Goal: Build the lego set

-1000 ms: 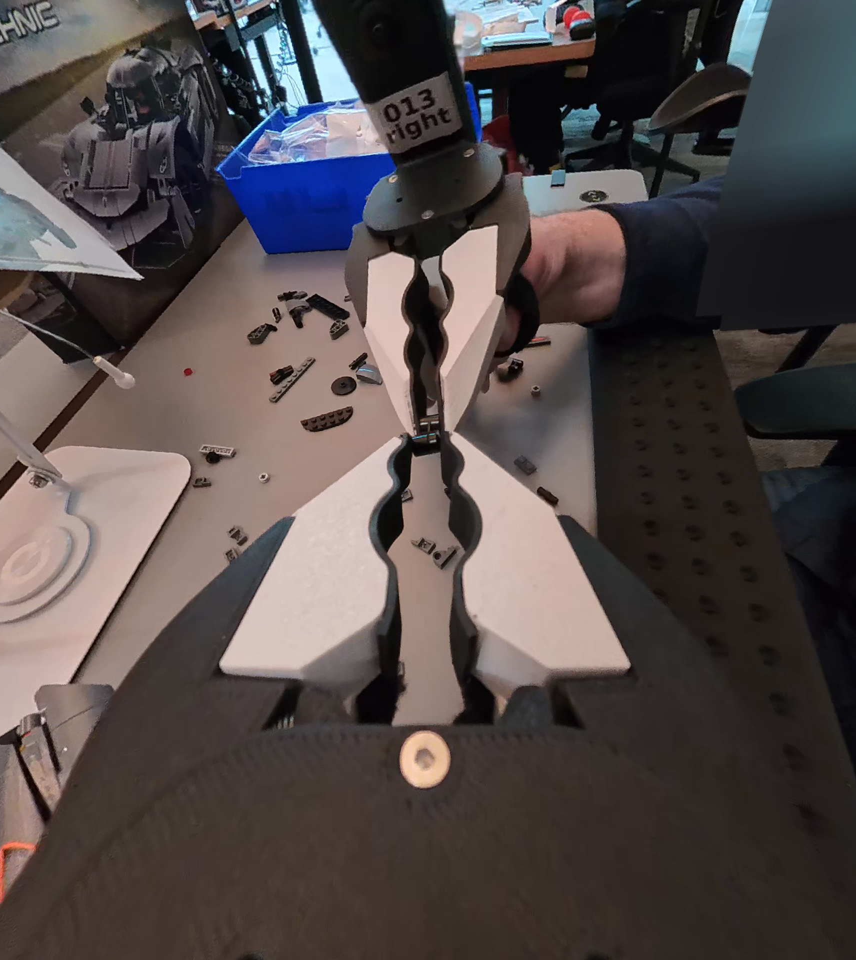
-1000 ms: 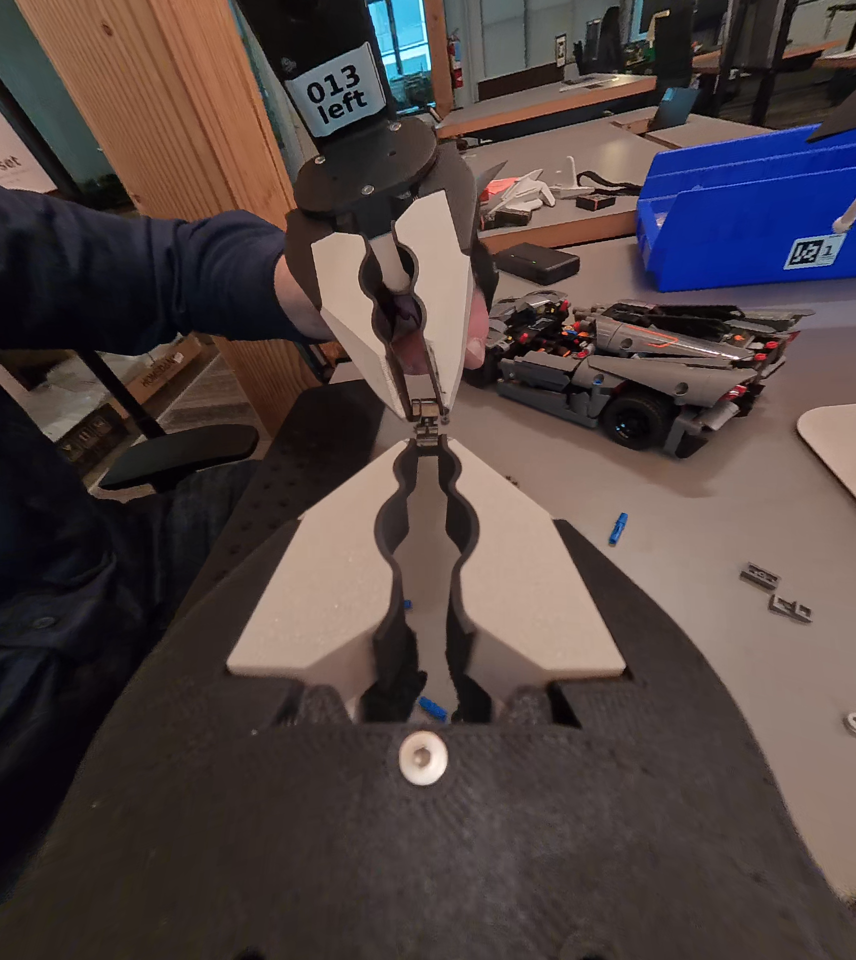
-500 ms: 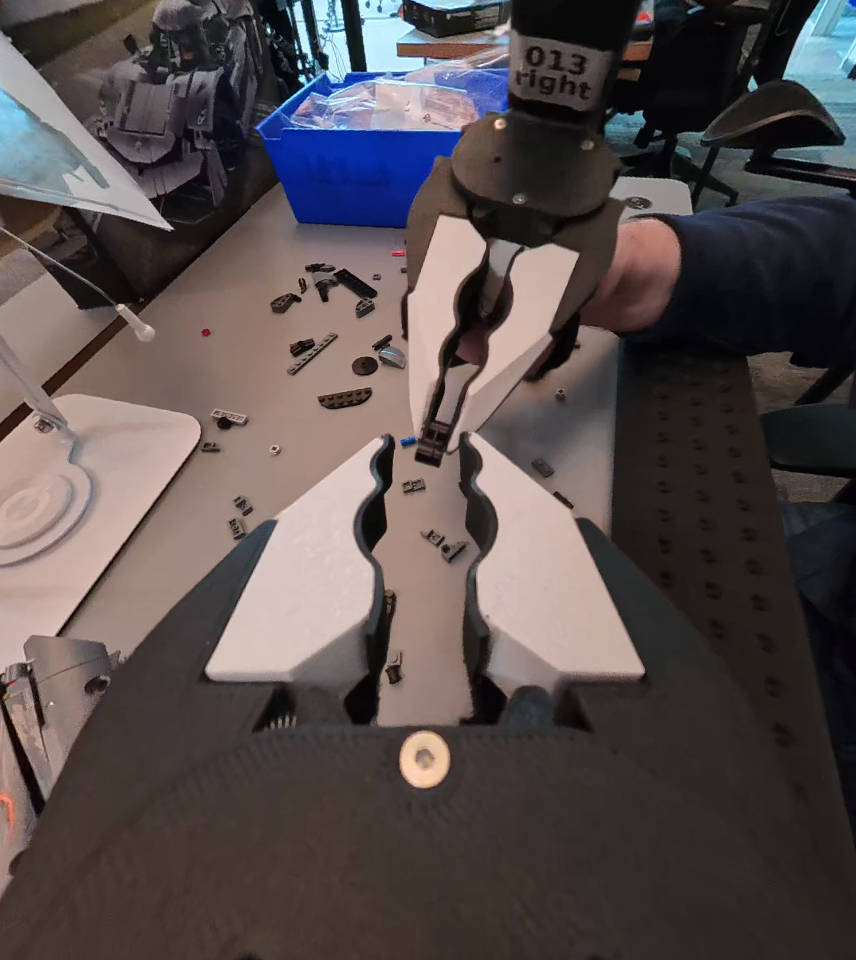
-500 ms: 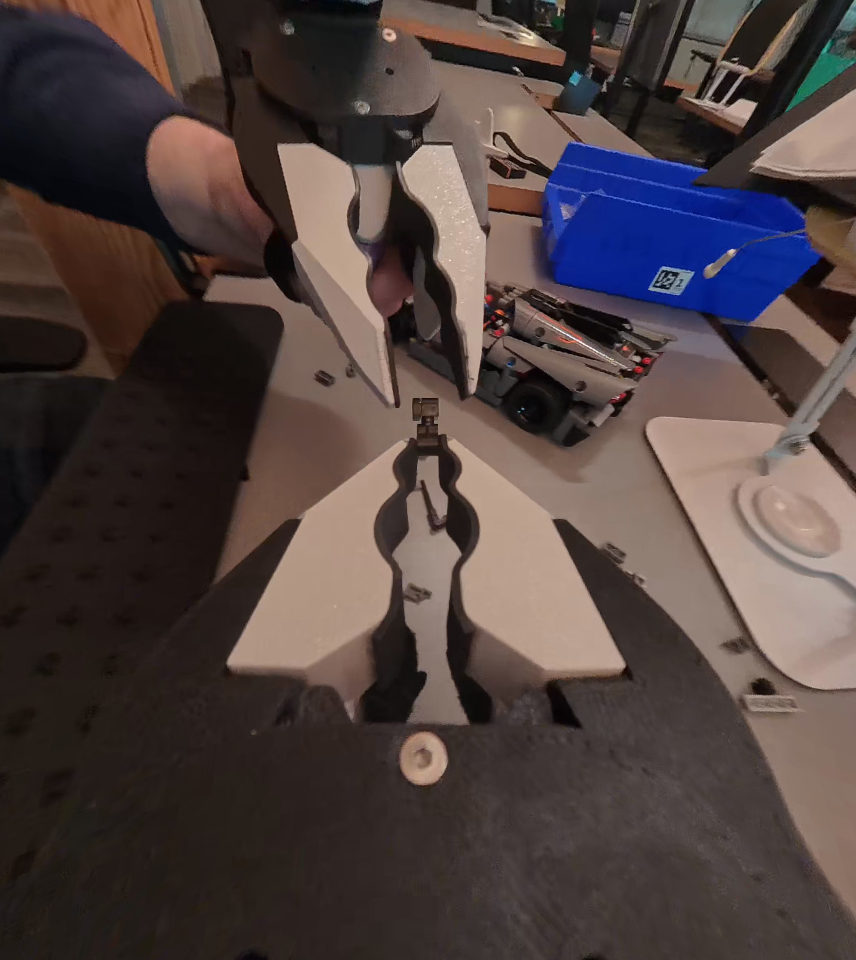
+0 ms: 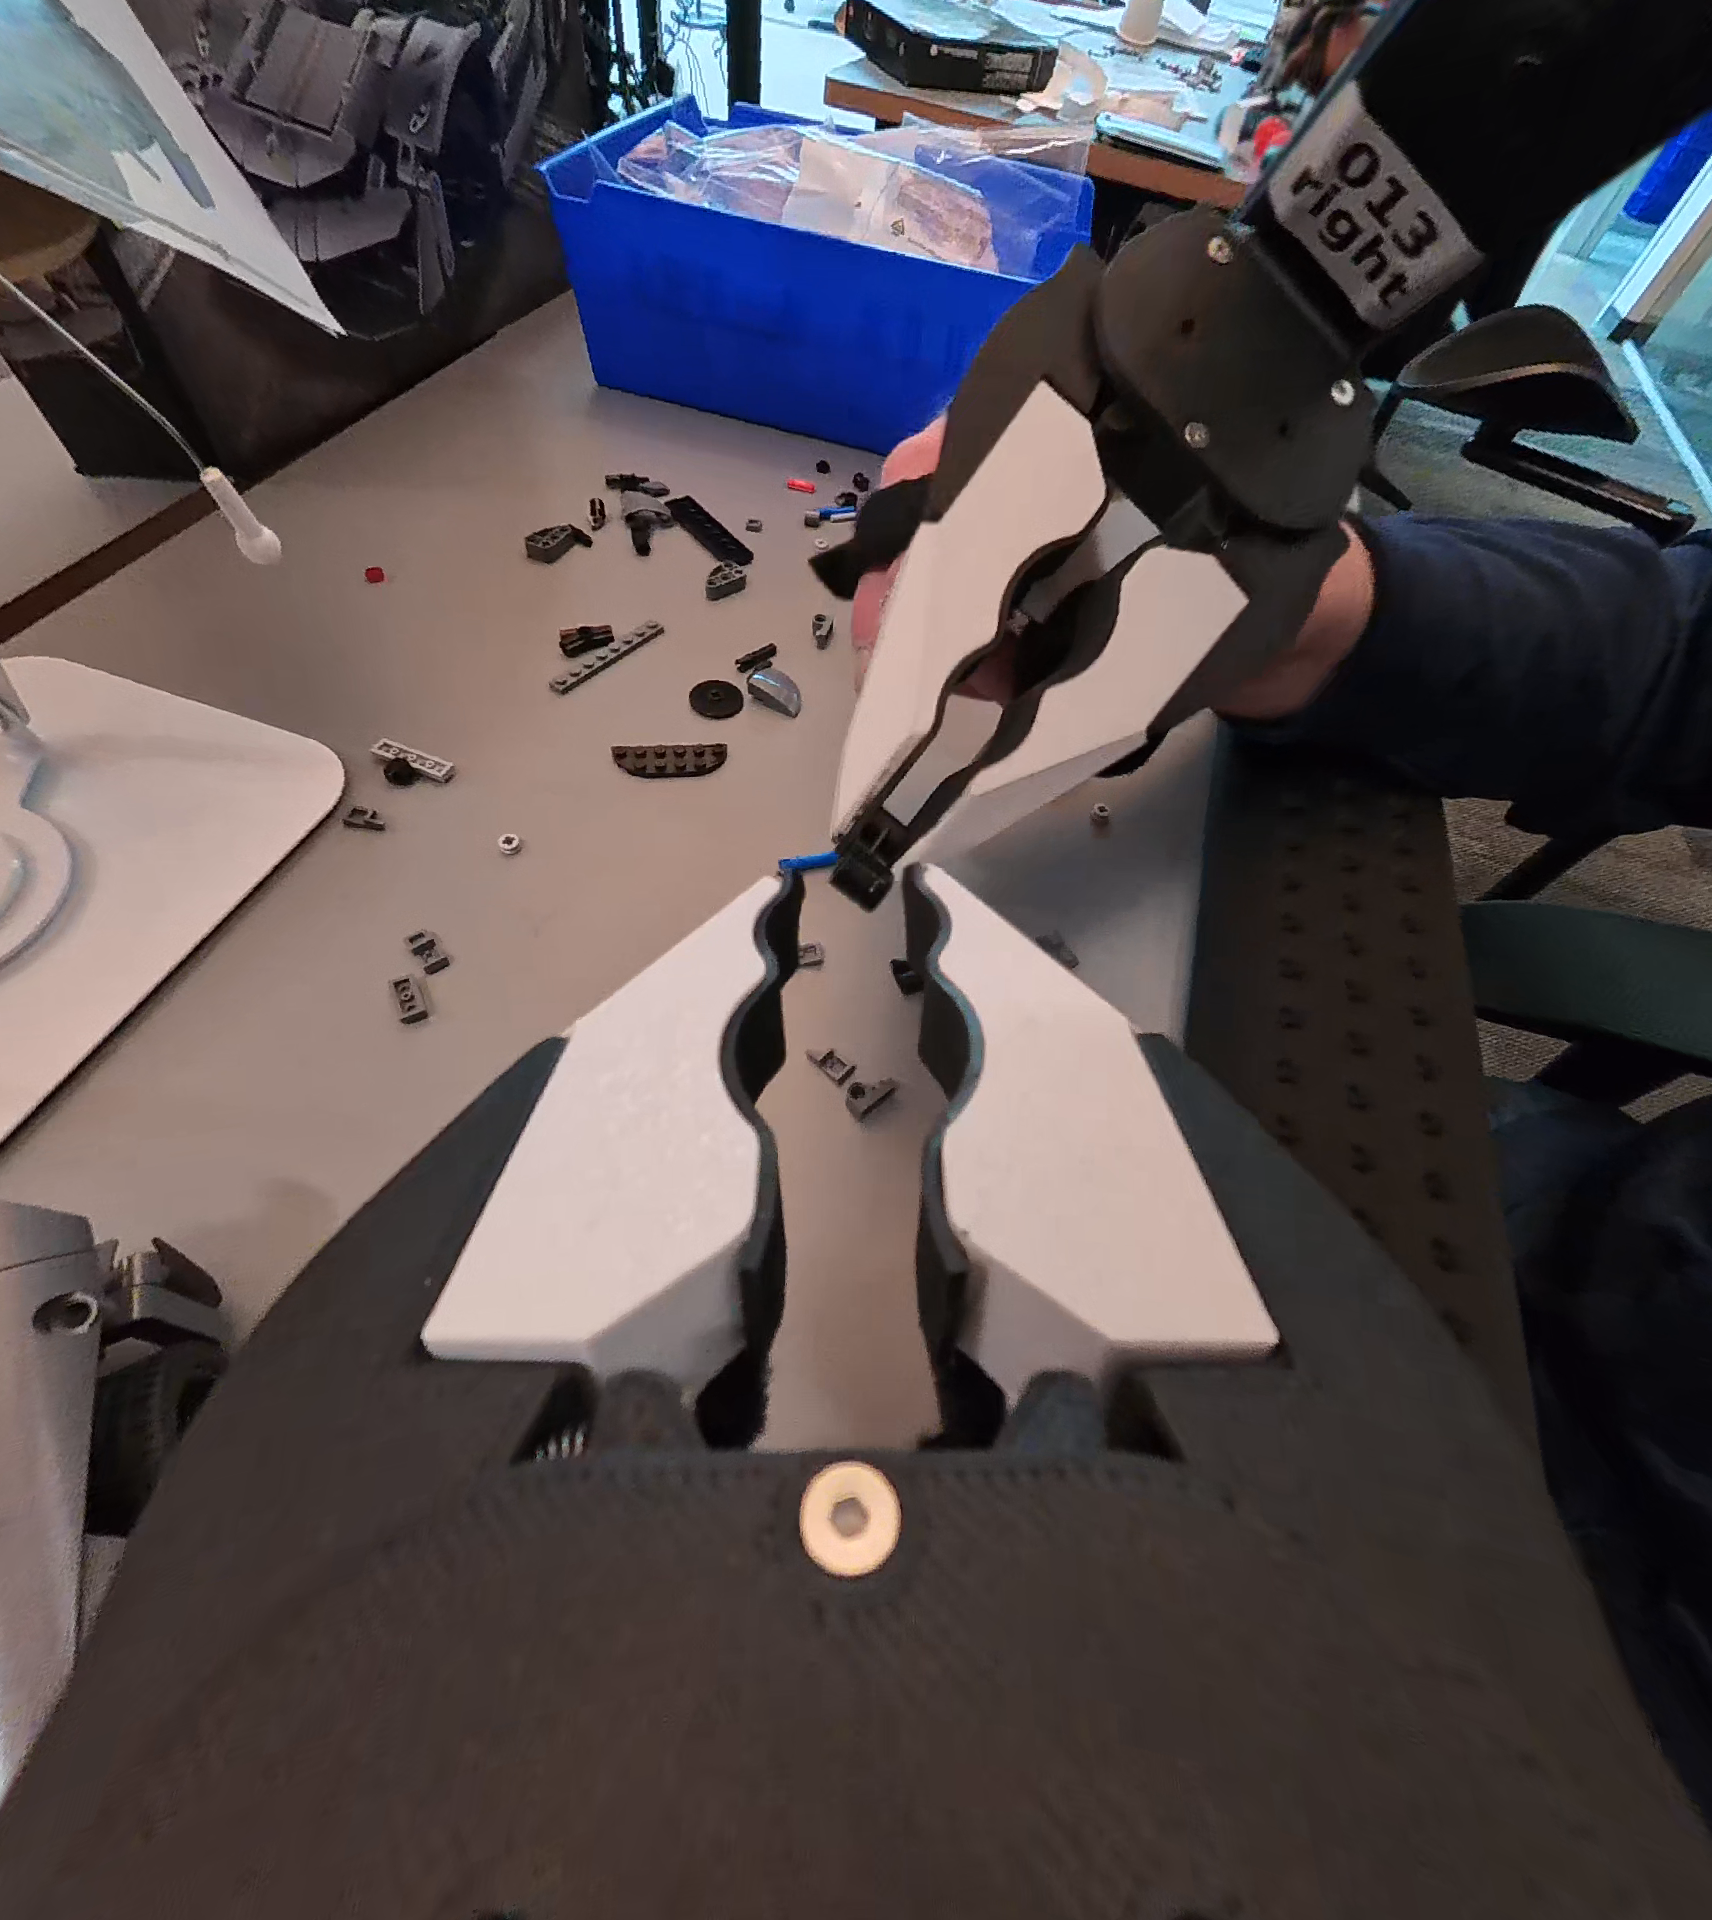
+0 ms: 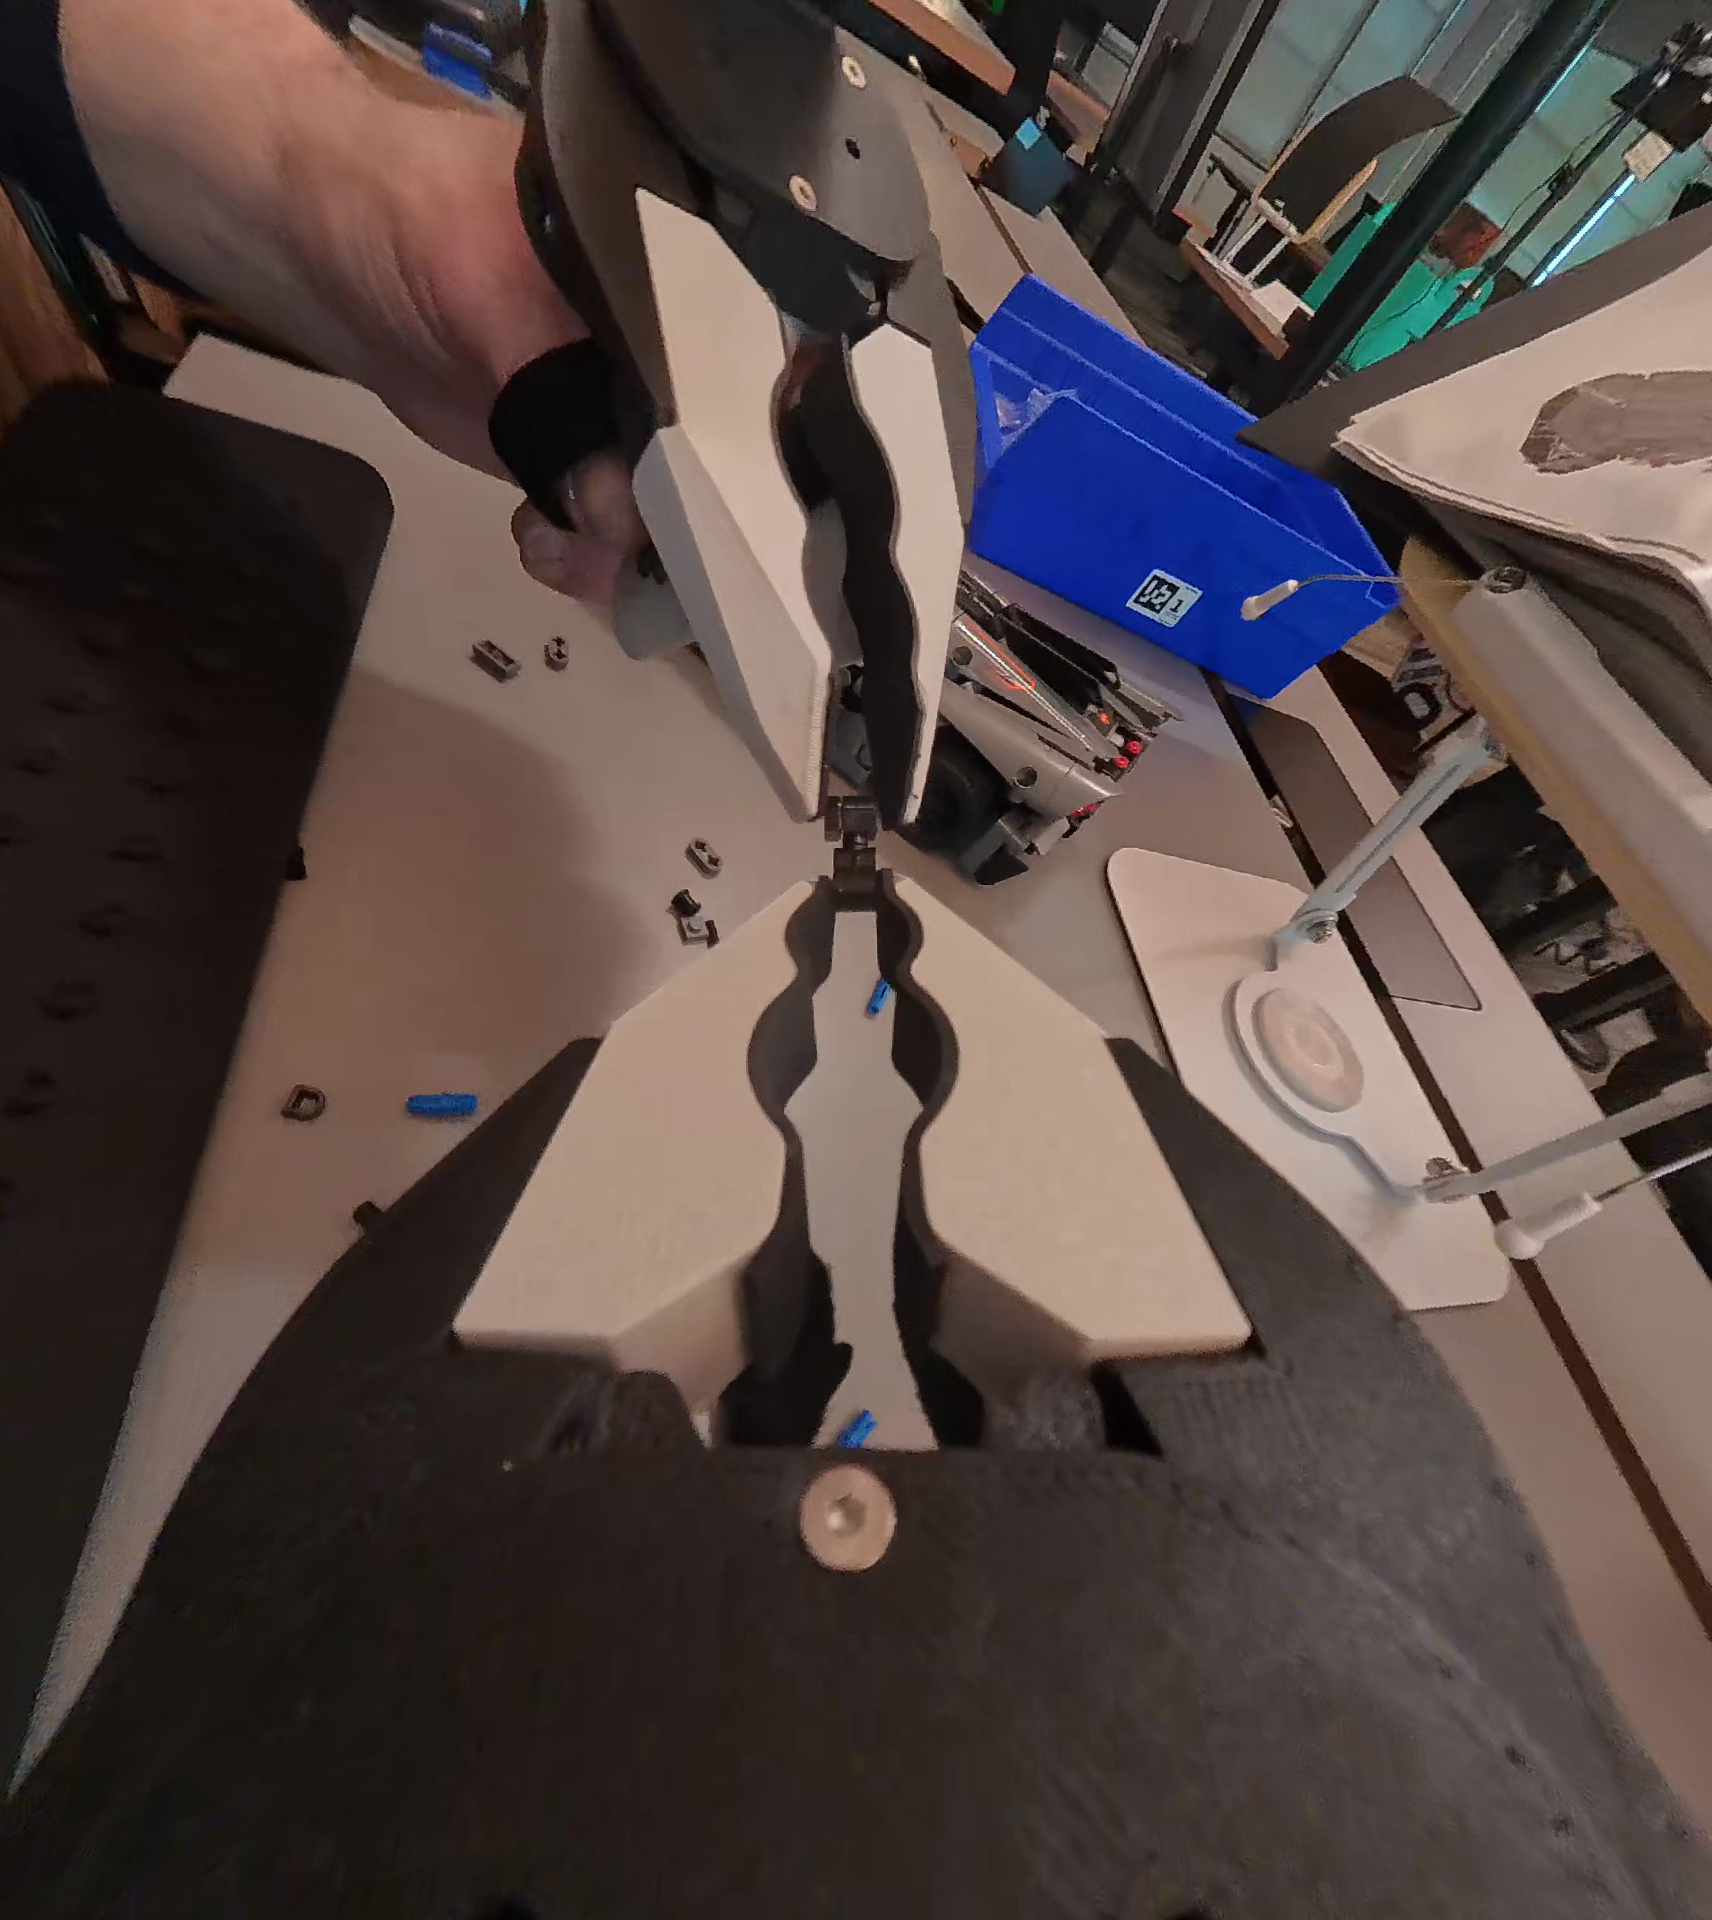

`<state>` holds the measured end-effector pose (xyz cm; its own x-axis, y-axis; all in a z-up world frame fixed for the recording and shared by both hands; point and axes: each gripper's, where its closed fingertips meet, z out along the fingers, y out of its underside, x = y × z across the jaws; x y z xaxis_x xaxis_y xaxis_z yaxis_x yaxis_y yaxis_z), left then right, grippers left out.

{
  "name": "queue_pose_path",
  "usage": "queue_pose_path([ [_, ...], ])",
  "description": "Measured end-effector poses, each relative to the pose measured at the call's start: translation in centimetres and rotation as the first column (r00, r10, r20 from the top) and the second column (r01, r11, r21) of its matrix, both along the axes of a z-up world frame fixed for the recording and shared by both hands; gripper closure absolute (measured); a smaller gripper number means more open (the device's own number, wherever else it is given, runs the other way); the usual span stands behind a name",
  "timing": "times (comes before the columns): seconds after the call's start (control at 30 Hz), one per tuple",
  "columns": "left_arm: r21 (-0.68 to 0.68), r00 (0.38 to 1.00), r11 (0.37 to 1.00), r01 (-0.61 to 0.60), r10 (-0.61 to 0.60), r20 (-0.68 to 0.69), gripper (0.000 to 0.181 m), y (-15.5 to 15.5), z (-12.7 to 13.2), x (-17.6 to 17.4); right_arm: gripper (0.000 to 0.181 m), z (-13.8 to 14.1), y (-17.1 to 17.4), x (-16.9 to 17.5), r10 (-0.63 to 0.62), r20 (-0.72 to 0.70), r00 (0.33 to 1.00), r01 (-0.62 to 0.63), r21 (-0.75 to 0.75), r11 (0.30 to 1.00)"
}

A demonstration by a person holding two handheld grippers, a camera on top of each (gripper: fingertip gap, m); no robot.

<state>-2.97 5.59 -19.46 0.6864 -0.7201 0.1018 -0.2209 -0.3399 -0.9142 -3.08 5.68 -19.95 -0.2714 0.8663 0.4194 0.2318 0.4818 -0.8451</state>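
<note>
A lettered, numbered tag sits on the right gripper; a coded sticker fronts the blue bin.

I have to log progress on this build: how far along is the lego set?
Done: a largely built grey lego car stands by the blue plastic bin. In hand: the right gripper pinches a small black lego piece; the left gripper is open, empty. Left: many loose dark pieces on the grey table.
</note>
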Motion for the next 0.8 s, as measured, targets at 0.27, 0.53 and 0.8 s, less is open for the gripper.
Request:
queue_pose_path([
  [0.27, 0.011, 1.000, 1.000, 0.002, -0.002, -0.009, 0.171, -0.03, -0.07, 0.09, 0.176, 0.01, 0.06, -0.06, -0.014, -0.012, 1.000, 0.015, 0.066, 0.998],
  [0.53, 0.011, 1.000, 1.000, -0.016, 0.016, -0.004, 0.170, 0.14, -0.06, -0.05, 0.176, 0.28, 0.33, -0.14, -0.045, -0.039, 0.998, 0.050, 0.147, 0.988],
  [0.8, -0.035, 0.995, 0.999, -0.012, 0.015, 0.098, 0.171, 0.16, 0.39, -0.07, 0.176, 0.40, 0.24, -0.25, -0.068, -0.065, 0.996, 0.084, 0.293, 0.953],
])
